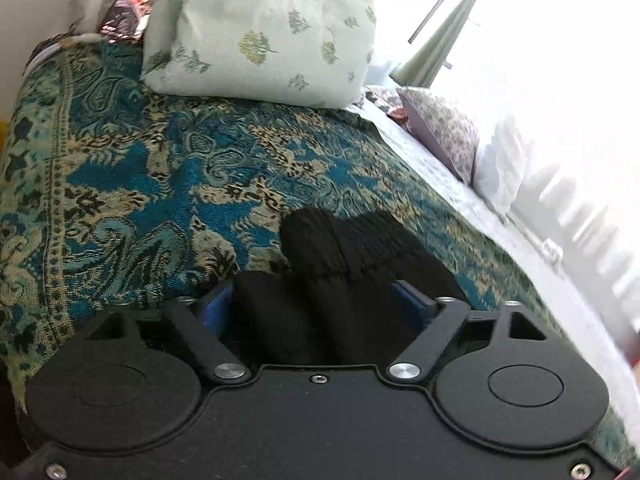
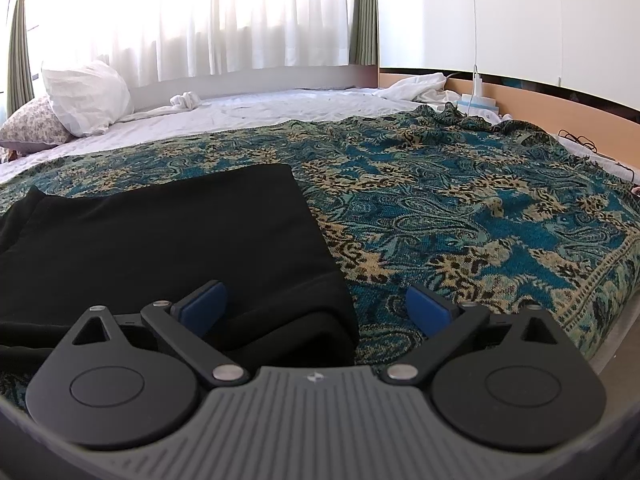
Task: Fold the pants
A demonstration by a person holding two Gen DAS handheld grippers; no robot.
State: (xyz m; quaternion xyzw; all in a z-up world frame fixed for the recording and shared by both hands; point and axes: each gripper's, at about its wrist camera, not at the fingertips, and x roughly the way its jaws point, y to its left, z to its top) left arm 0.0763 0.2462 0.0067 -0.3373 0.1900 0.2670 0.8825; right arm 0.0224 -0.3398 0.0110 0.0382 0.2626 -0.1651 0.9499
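Observation:
Black pants (image 2: 160, 240) lie folded flat on the teal paisley bedspread (image 2: 460, 208). In the right wrist view my right gripper (image 2: 316, 308) is open, its blue pads wide apart, with the near right corner of the pants between them. In the left wrist view my left gripper (image 1: 312, 300) has bunched black pants fabric (image 1: 340, 248) filling the gap between its blue pads (image 1: 216, 312), which stand wide apart around it. The fabric rises in thick folds in front of the fingers.
A pale green floral pillow (image 1: 260, 28) stands at the bedspread's far end. A small flowered pillow (image 2: 32, 128) and a white pillow (image 2: 84, 96) lie on the white sheet (image 2: 280, 108) by the curtained window. Crumpled white cloth (image 2: 416, 86) and a cable lie near the wall.

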